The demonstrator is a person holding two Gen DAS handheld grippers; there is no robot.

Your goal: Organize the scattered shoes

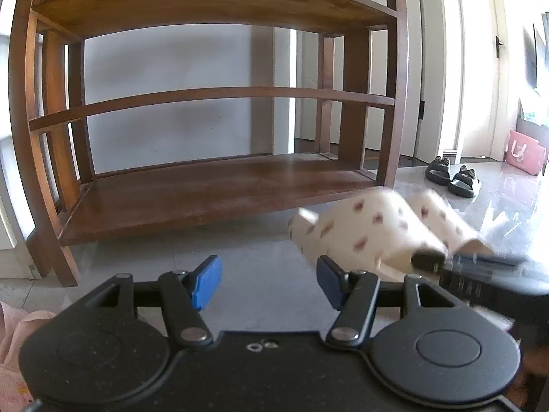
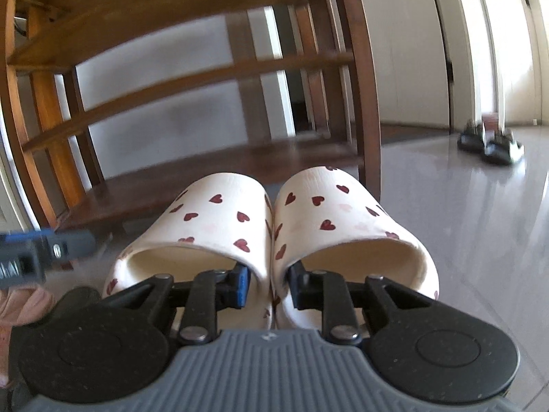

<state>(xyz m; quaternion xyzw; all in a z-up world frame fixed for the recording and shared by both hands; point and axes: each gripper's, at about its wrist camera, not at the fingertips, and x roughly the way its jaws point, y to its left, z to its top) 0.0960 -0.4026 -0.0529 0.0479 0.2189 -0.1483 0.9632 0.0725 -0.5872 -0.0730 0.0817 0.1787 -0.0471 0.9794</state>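
A: Where are the heart-print slippers (image 2: 271,219) relative to the wooden shoe rack (image 1: 212,110)?

B: Just in front of its right post, off the floor (image 1: 260,254). The right hand-held gripper (image 2: 267,283) is clamped on their touching inner walls, one finger inside each slipper.

A: And the left hand-held gripper (image 1: 267,279)?

B: Spread wide, holding nothing, facing the bare bottom shelf (image 1: 206,192) (all shelves look free). Black sandals (image 1: 453,176) sit well right of the rack.
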